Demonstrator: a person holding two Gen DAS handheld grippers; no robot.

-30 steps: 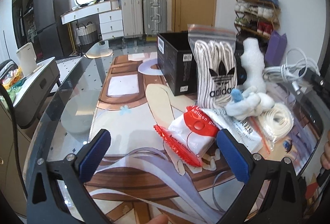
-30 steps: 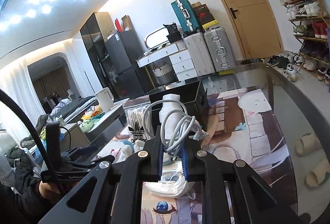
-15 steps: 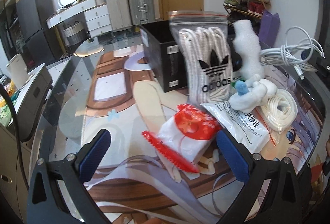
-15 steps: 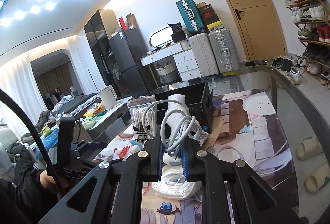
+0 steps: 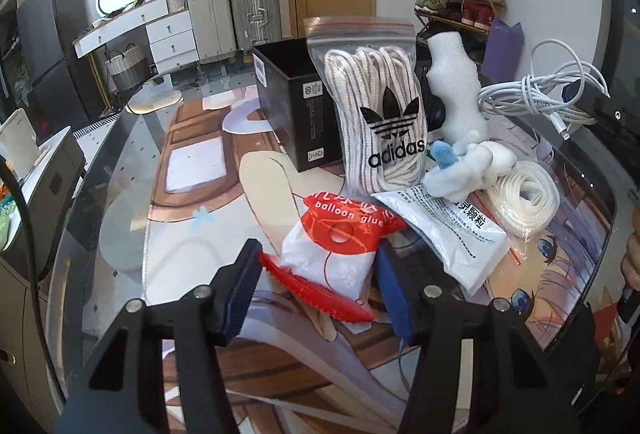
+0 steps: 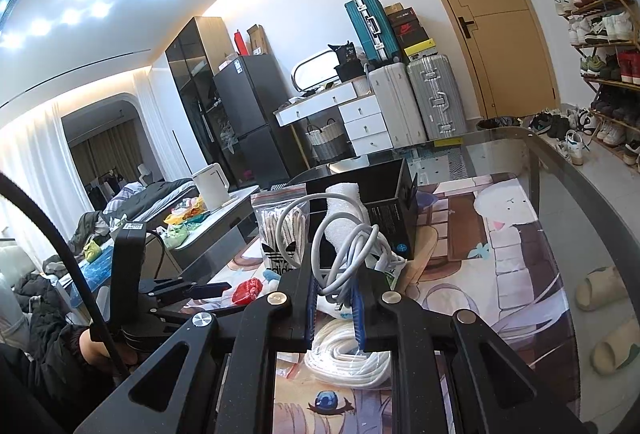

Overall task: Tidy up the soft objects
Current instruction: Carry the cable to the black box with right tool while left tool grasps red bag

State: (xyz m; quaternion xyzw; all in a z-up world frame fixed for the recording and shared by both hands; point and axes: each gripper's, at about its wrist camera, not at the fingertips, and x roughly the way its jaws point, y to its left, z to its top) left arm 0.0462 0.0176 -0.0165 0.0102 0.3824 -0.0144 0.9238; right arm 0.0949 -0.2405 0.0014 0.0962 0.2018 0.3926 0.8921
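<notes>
— Where's the balloon glue packet (image 5: pixel 340 254)?
— On the mat, between the parted fingers of the left gripper (image 5: pixel 320 286), near the table's (image 5: pixel 120 194) front; bare mat lies left of it.
— And the right gripper (image 6: pixel 335 308)?
— Clenched on the white cable (image 6: pixel 352 250), above the rope coil (image 6: pixel 348 358).
— Obstacles?
— The shoelace bag (image 5: pixel 380 114), granule pouch (image 5: pixel 448 234), plush toy (image 5: pixel 464 170), foam piece (image 5: pixel 456 90) and black box (image 5: pixel 296 106) crowd behind.

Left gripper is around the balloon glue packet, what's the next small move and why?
Probably close the left gripper on the balloon glue packet: its blue pads already flank the packet with gaps either side, while the right gripper holds the white cable near the open black box.
</notes>
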